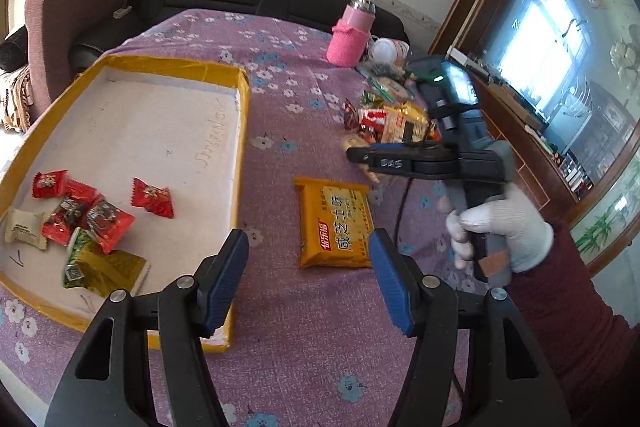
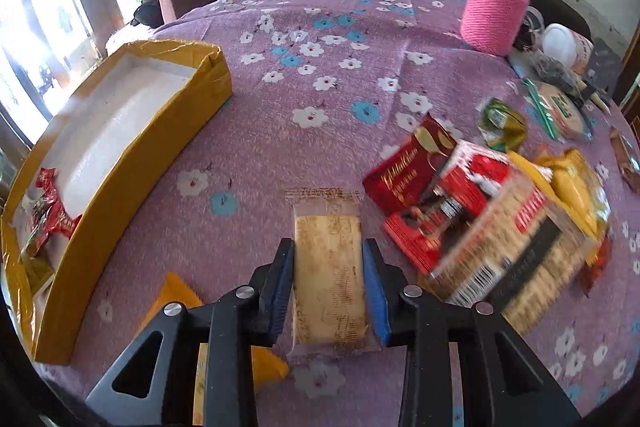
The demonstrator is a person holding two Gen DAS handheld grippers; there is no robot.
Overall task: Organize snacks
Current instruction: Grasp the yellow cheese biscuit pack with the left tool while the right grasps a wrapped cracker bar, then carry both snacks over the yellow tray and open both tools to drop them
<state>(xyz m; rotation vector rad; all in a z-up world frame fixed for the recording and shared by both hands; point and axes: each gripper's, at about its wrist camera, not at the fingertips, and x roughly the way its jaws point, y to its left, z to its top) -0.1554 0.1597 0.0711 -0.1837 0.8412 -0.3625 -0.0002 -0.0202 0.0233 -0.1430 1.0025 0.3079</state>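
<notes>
the right gripper (image 2: 329, 287) pinches a pale beige wrapped biscuit packet (image 2: 328, 267) between its blue pads, the packet lying lengthwise and jutting forward past the fingertips, over the purple flowered tablecloth (image 2: 320, 87). just right of it sits a heap of red and yellow snack packs (image 2: 480, 211). the left gripper (image 1: 308, 279) is spread wide and holds nothing; an orange flat snack packet (image 1: 334, 223) lies on the cloth just ahead of it. the yellow-edged shallow cardboard tray (image 1: 240, 131) with red wrapped candies (image 1: 100, 211) sits to its left.
</notes>
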